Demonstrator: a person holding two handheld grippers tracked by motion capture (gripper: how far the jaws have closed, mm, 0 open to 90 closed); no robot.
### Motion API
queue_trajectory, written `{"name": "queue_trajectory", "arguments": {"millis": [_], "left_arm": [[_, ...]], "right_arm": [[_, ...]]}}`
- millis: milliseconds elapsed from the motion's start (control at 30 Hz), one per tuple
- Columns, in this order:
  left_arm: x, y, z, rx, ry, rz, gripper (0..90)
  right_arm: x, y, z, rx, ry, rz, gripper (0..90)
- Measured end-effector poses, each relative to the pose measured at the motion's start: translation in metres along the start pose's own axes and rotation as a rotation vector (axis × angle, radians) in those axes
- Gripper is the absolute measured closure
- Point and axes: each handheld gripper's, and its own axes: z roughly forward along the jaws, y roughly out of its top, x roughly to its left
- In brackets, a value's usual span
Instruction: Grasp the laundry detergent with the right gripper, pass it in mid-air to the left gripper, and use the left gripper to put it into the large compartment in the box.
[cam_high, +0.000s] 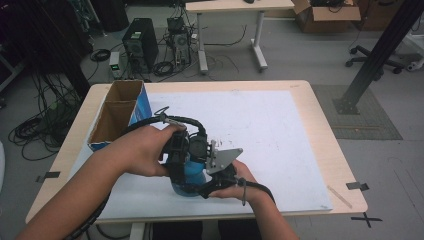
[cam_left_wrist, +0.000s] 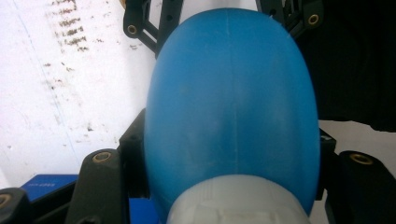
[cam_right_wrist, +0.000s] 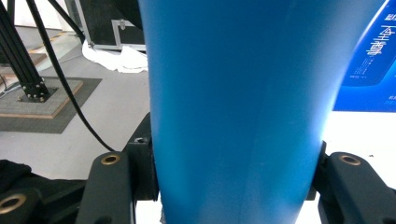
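Observation:
A blue plastic bottle (cam_high: 192, 176) stands on the white mat (cam_high: 265, 125) near the table's front edge, with both grippers around it. My left gripper (cam_high: 183, 172) comes from the left and points down; in the left gripper view its jaws press the sides of the blue bottle (cam_left_wrist: 231, 107), whose white cap (cam_left_wrist: 238, 203) is at the bottom. My right gripper (cam_high: 201, 186), with a grey plate (cam_high: 223, 159) on top, comes from the right, low. Its jaws clamp the bottle's body (cam_right_wrist: 238, 102) in the right gripper view. Hands and grippers hide most of the bottle from above.
An open blue carton with a brown inside (cam_high: 119, 116) lies at the back left of the table; the same blue carton (cam_right_wrist: 369, 56) stands behind the bottle. Beyond the table are a computer tower (cam_high: 141, 42), cables, a desk and a black post (cam_high: 375, 55).

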Motion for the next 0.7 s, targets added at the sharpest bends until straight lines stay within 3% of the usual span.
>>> {"name": "queue_trajectory", "arguments": {"millis": [467, 700], "left_arm": [[0.002, 0.003, -0.005, 0.011, 0.000, -0.001, 38.9], [0.004, 0.003, -0.005, 0.018, -0.001, -0.011, 38.9]], "right_arm": [[0.000, -0.001, -0.005, -0.048, -0.058, 0.051, 13.6], [0.001, 0.000, -0.014, -0.068, -0.047, 0.063, 2.6]]}}
